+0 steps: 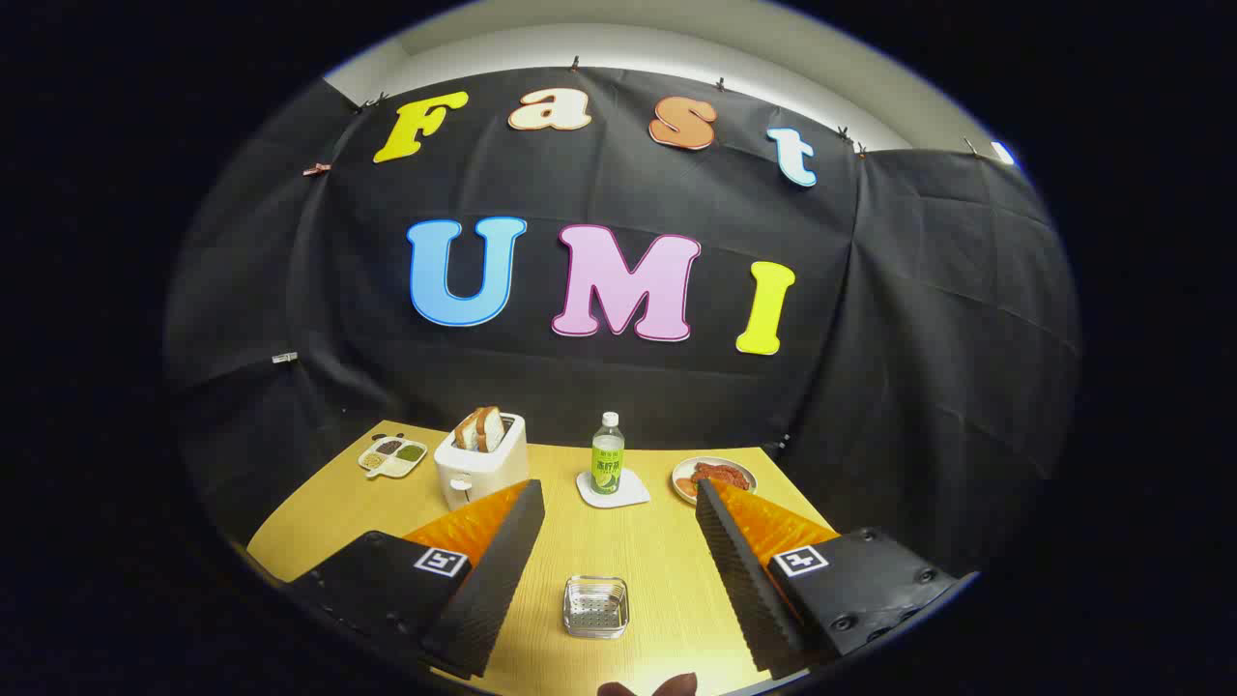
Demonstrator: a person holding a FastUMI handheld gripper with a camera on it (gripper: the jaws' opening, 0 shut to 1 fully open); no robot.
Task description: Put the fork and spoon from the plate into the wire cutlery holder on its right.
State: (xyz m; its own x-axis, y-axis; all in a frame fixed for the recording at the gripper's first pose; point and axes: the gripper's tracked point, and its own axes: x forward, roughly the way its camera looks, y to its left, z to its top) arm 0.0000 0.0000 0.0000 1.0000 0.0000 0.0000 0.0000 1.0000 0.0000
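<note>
On the far left of the desk a small divided dish is sitting, and next to it a white toaster is holding slices of bread. Toward the middle, a green bottle is standing on a white coaster. The gripper is hovering above the desk with its fingers spread wide and gripping nothing. Between them, close in, a small wire cutlery holder is lying empty. To the right, beyond the right finger, a plate is showing reddish contents; whether the fork and spoon are lying there I cannot tell. The task seems to be only beginning: the next move is calling for finding the cutlery and bringing the spread fingers down around one piece.
</note>
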